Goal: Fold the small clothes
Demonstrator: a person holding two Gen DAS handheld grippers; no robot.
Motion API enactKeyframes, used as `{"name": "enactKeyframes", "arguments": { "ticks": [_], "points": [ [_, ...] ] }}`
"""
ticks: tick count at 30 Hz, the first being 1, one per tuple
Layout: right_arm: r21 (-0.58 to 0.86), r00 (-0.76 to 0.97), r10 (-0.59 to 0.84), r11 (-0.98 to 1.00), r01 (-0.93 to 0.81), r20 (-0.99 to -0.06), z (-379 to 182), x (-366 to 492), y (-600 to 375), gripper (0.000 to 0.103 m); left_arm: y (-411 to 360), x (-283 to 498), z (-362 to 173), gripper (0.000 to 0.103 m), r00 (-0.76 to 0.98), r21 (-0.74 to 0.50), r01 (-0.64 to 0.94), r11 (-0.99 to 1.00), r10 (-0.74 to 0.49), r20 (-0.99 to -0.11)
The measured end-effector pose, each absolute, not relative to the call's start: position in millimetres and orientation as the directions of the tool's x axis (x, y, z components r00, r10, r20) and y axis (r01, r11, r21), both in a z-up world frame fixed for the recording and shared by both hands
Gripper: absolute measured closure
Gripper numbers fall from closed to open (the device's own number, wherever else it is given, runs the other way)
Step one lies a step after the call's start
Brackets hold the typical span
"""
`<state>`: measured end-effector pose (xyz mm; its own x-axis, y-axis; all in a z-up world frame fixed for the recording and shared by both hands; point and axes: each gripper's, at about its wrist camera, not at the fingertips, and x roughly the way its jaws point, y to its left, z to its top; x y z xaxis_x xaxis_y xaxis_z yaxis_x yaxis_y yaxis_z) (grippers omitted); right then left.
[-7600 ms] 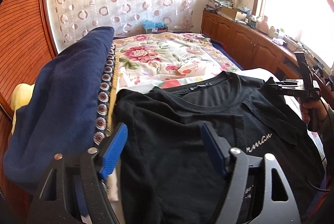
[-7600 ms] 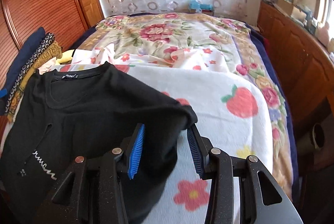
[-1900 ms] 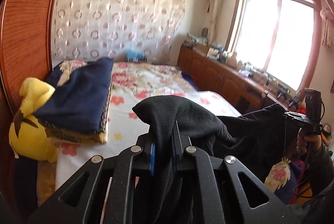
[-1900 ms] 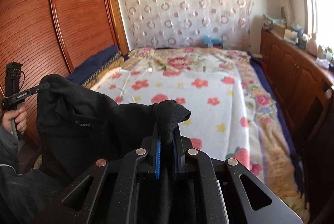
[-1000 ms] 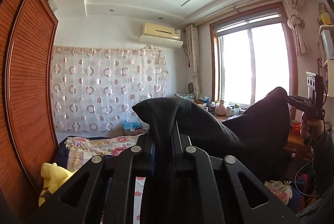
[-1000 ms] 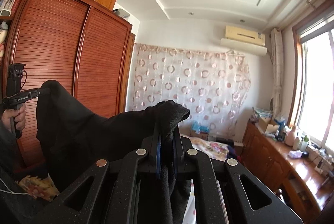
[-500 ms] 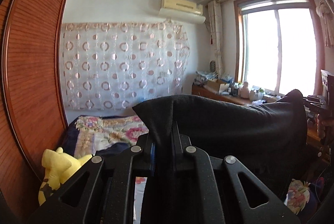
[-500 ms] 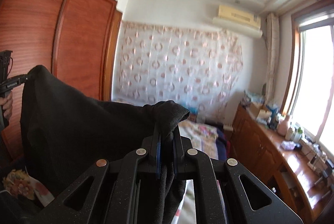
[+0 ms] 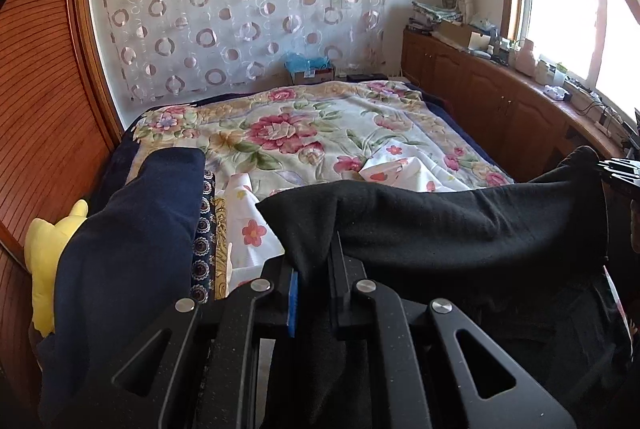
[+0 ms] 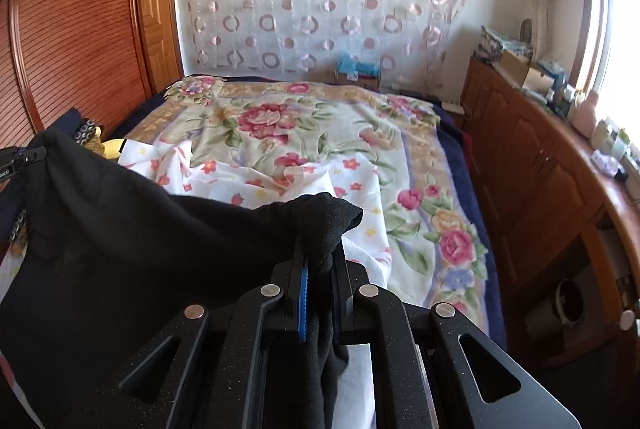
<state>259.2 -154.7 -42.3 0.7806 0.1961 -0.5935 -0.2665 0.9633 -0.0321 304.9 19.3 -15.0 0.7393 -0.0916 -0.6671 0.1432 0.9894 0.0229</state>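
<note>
A black T-shirt [image 9: 460, 221] hangs stretched between my two grippers above the near end of the bed. My left gripper [image 9: 314, 269] is shut on one corner of it, and the cloth bunches over the pads. In the right wrist view the black T-shirt [image 10: 132, 245] sags to the left, with my right gripper [image 10: 320, 269] shut on its other corner. The right gripper [image 9: 618, 173] also shows at the right edge of the left wrist view, and the left gripper [image 10: 18, 159] at the left edge of the right wrist view.
A floral bedspread [image 9: 328, 133] covers the bed, with a white flowered sheet [image 10: 280, 177] rumpled on it. A folded navy stack [image 9: 132, 229] and a yellow plush toy [image 9: 44, 249] lie at the left. A wooden wardrobe [image 10: 80, 41] stands left, low cabinets [image 10: 532, 165] right.
Both grippers have swung down from pointing at the ceiling and wall toward the bed, carrying the stretched black T-shirt lower. Their grip on it is unchanged.
</note>
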Motion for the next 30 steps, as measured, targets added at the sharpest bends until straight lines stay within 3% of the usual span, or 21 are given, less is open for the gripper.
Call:
{"name": "enactKeyframes", "arguments": {
  "ticks": [11, 15, 20, 21, 23, 30],
  "points": [
    [0.033, 0.69, 0.217, 0.962, -0.27, -0.69, -38, 339, -180, 0.095, 12, 340, -33, 0.09, 0.667, 0.043, 0.161, 0.986, -0.077, -0.741],
    [0.03, 0.685, 0.211, 0.964, -0.266, -0.698, -45, 348, -180, 0.095, 17, 334, -27, 0.077, 0.664, 0.028, 0.179, 0.984, -0.099, -0.741],
    [-0.005, 0.694, 0.194, 0.962, -0.274, -0.693, -45, 334, -176, 0.082, 15, 304, -21, 0.036, 0.667, -0.015, 0.228, 0.973, -0.168, -0.725],
    [-0.009, 0.7, 0.185, 0.965, -0.264, -0.689, -42, 330, -177, 0.075, 14, 298, -21, 0.027, 0.667, -0.023, 0.237, 0.971, -0.18, -0.723],
    [-0.02, 0.715, 0.171, 0.968, -0.251, -0.678, -38, 319, -178, 0.068, 11, 283, -26, 0.026, 0.65, -0.058, 0.257, 0.965, -0.217, -0.728],
    [0.001, 0.73, 0.2, 0.965, -0.264, -0.653, -36, 253, -171, 0.067, -12, 242, -52, 0.026, 0.61, -0.103, 0.298, 0.949, -0.272, -0.744]
  ]
}}
